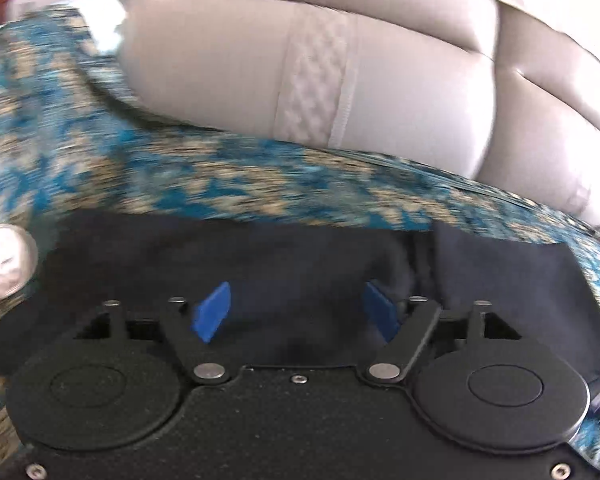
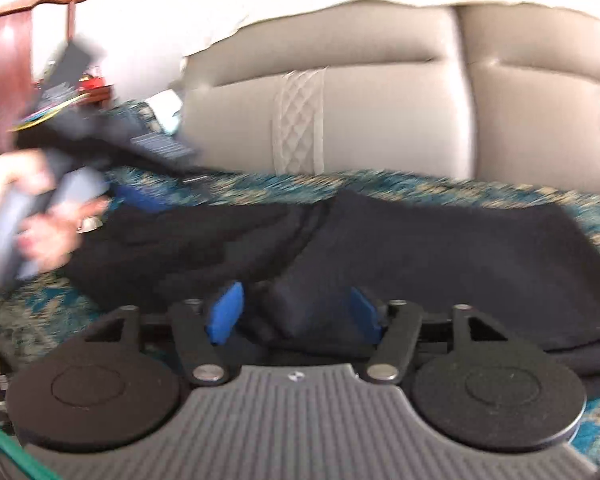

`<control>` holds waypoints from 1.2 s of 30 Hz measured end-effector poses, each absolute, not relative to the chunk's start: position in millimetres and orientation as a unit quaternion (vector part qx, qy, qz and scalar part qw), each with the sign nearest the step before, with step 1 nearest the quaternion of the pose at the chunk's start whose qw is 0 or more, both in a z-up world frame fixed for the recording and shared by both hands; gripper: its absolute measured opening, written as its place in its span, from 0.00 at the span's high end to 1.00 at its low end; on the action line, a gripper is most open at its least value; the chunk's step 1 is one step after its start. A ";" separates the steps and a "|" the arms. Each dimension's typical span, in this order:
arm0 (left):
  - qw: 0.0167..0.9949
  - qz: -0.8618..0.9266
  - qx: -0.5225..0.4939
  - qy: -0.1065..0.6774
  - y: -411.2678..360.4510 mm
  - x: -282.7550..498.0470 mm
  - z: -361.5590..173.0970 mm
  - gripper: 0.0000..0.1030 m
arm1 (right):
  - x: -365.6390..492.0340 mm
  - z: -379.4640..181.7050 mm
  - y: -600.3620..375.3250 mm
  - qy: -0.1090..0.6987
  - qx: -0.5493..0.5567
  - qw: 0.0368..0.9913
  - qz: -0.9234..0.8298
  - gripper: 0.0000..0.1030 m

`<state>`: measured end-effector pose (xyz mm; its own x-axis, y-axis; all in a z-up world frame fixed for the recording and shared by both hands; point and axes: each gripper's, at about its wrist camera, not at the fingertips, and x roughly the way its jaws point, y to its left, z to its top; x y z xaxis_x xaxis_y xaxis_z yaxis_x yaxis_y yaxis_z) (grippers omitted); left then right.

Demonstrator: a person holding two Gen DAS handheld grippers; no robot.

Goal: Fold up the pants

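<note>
Pants: dark pants (image 2: 440, 264) lie folded over on a blue-and-tan patterned cover (image 1: 220, 184), just in front of a pale grey padded backrest (image 2: 380, 120).
Left gripper: our left gripper (image 1: 296, 312) has its blue pads spread wide above the near edge of the cloth, holding nothing.
Right gripper: our right gripper (image 2: 294, 312) is spread just as wide; a fold of the pants sits between the pads, which do not press on it (so no grip).
Risk: we judge the loose top layer could slide or spring open, since nothing pins it.
Second risk: a pad could snag that raised fold as we pull away and drag the stack askew.
Hard to see: both views are motion-blurred; the left end of the pants is hidden behind the hand (image 2: 48, 224) on the other handle, and the near edge is under the gripper bodies.
</note>
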<state>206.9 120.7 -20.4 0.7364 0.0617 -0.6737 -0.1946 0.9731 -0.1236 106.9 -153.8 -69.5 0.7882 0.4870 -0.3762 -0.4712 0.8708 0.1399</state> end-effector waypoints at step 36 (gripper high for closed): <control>0.874 0.329 -0.250 0.257 233.7 142.1 -79.3 0.75 | 173.4 -86.3 -251.7 0.271 -0.041 0.960 0.053 0.11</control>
